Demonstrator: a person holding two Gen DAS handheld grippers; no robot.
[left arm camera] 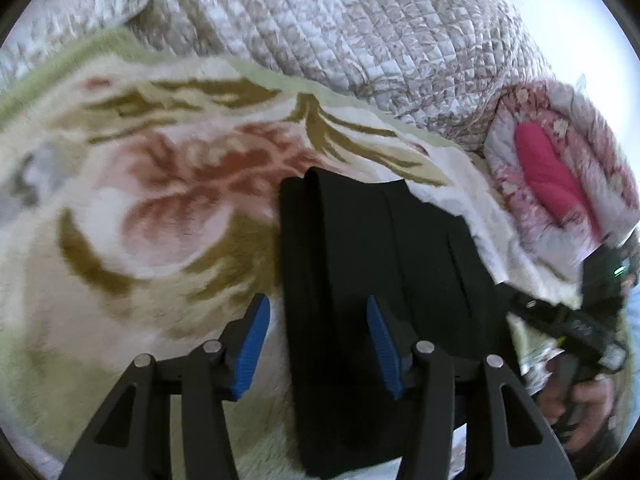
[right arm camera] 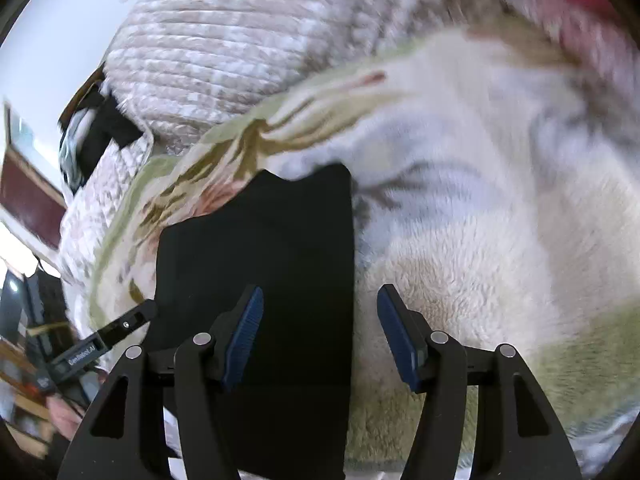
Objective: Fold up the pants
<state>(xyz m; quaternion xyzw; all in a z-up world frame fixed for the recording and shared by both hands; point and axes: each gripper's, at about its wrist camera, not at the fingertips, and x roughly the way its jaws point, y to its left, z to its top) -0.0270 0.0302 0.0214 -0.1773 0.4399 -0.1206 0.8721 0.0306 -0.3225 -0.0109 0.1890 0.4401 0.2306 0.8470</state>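
The black pants [left arm camera: 360, 264] lie folded into a narrow stack on a fleece floral blanket [left arm camera: 152, 208]. In the left wrist view my left gripper [left arm camera: 316, 344] is open and straddles the stack's left edge, its right pad over the cloth. In the right wrist view the pants [right arm camera: 272, 248] show as a flat black rectangle. My right gripper [right arm camera: 320, 336] is open and straddles the stack's right edge, holding nothing. The right gripper also shows at the right of the left wrist view [left arm camera: 560, 320], the left gripper at the left of the right wrist view [right arm camera: 120, 328].
A quilted grey-white bedspread [left arm camera: 340, 28] is bunched behind the blanket. A pink floral pillow or duvet [left arm camera: 552, 172] lies at the far right. A dark object [right arm camera: 96, 136] and furniture stand beyond the bed's left side.
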